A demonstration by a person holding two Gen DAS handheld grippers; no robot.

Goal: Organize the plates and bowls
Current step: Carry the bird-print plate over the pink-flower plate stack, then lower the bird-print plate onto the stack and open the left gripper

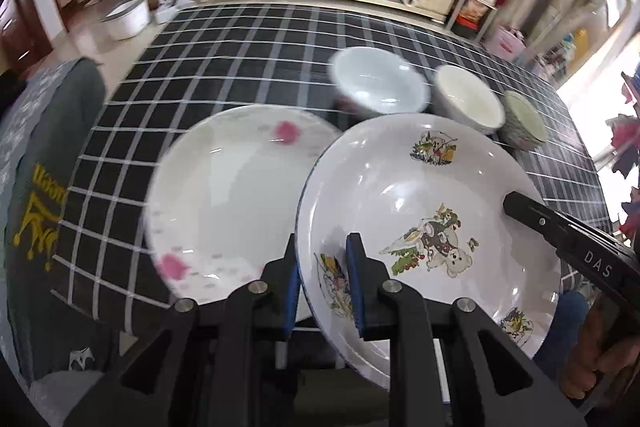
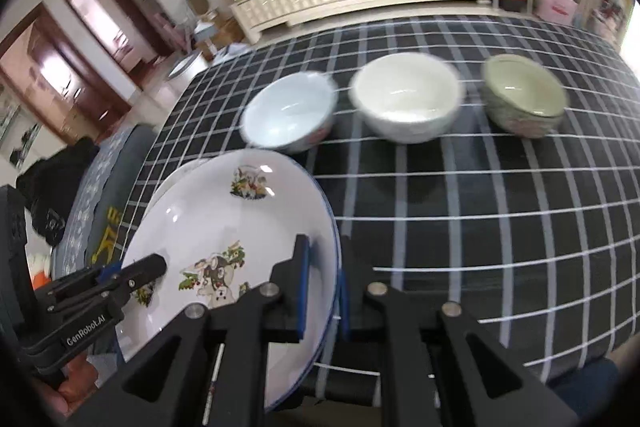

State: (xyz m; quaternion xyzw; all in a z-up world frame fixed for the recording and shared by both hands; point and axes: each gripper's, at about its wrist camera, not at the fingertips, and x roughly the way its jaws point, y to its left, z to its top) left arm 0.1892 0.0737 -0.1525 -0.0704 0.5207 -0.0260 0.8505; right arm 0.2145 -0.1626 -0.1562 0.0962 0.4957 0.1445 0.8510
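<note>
My left gripper (image 1: 322,291) and right gripper (image 2: 323,291) each clamp opposite rims of the cartoon plate (image 1: 424,211), held over the table's (image 1: 224,59) near edge.

Black hand-held gripper (image 1: 322,281) with blue pads, silver screws, white lettering.

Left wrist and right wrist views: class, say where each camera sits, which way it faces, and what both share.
Left wrist view: on the left tongs, facing down-forward at the cartoon plate whose rim they clamp, above the pink-flowered plate; the right tongs and a hand show.
Right wrist view: on the right tongs, clamping the opposite rim; the left tongs show.
Shared: cartoon plate, three bowls, checked tablecloth.
</note>
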